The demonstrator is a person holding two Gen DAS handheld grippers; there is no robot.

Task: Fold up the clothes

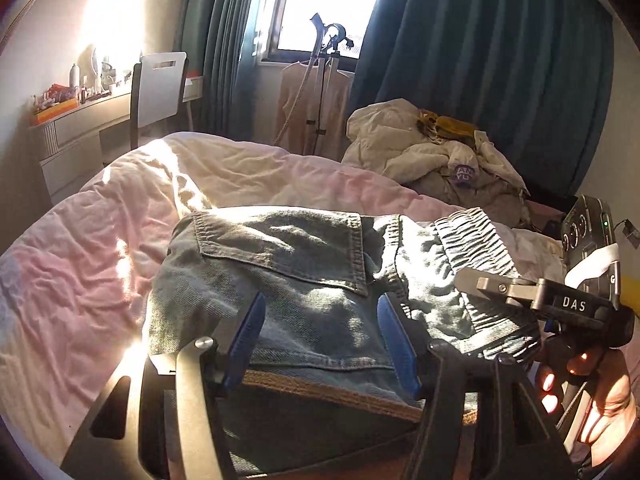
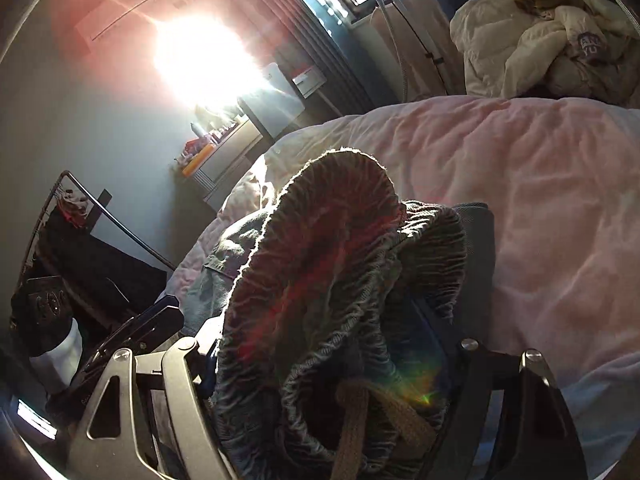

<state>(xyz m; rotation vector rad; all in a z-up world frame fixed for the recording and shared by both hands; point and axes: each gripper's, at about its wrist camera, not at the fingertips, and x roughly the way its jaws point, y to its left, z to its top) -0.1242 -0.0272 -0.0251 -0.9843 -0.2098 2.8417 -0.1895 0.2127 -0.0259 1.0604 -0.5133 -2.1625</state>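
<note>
Denim jeans are gripped by both downward-tilted tools, left and right.

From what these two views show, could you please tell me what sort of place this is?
Most likely a bedroom: a bed with a rumpled pink duvet, curtains at a sunlit window, and a dressing table crowded with bottles beside a white chair.

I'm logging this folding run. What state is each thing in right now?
jeans: bunched, partly folded, on the bed, held by both grippers
elastic waistband: gathered, standing up between the right gripper's fingers
left gripper: closed on the denim
right gripper: closed on the waistband bunch
pink duvet: spread, wrinkled
clothes pile: heaped, unfolded
curtains: parted at the window
</note>
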